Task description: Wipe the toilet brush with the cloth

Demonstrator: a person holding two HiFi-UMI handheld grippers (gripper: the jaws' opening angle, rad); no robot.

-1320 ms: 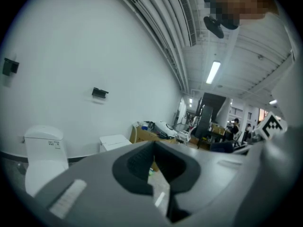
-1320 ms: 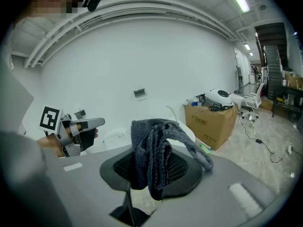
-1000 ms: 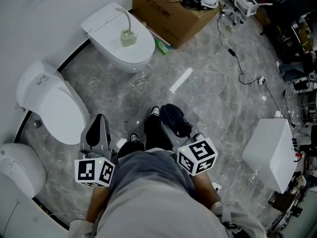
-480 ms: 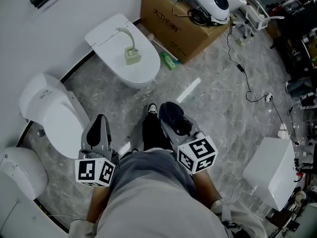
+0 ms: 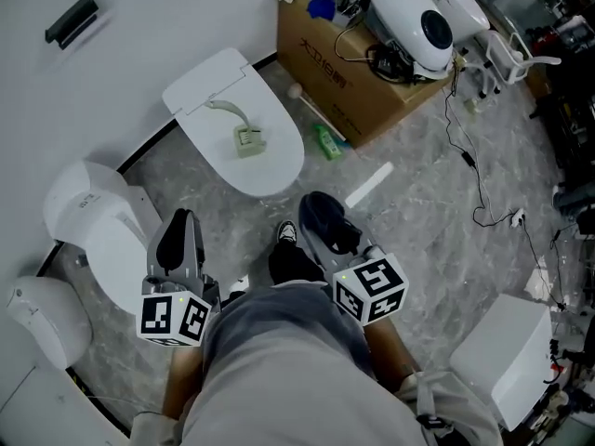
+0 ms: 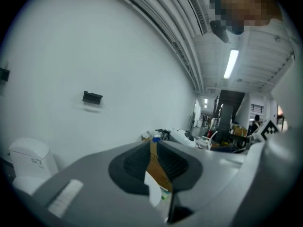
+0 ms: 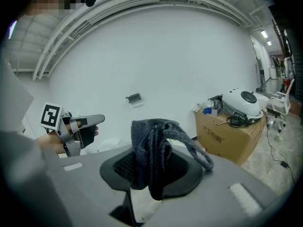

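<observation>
The toilet brush [image 5: 244, 135] lies on the shut lid of a white toilet [image 5: 204, 86]; it has a curved white handle and a pale square head. My right gripper [image 5: 323, 223] is shut on a dark cloth [image 5: 321, 214], held low in front of the person's body, well short of the brush. In the right gripper view the cloth [image 7: 154, 150] stands bunched up out of the right gripper [image 7: 151, 170]. My left gripper [image 5: 177, 242] is at the left, jaws together and empty. The left gripper [image 6: 154, 163] shows only a slim slit.
Two more white toilets [image 5: 98, 226] [image 5: 37, 328] stand at the left along the wall. A cardboard box [image 5: 349, 59] carrying a white device [image 5: 423, 17] is behind the toilet. A green bottle [image 5: 327, 143], cables and a white box [image 5: 502, 360] lie on the marble floor.
The head view has swung: the toilet with the brush and the cardboard box have slid down and right, nearer the grippers. Both grippers keep their hold and place.
</observation>
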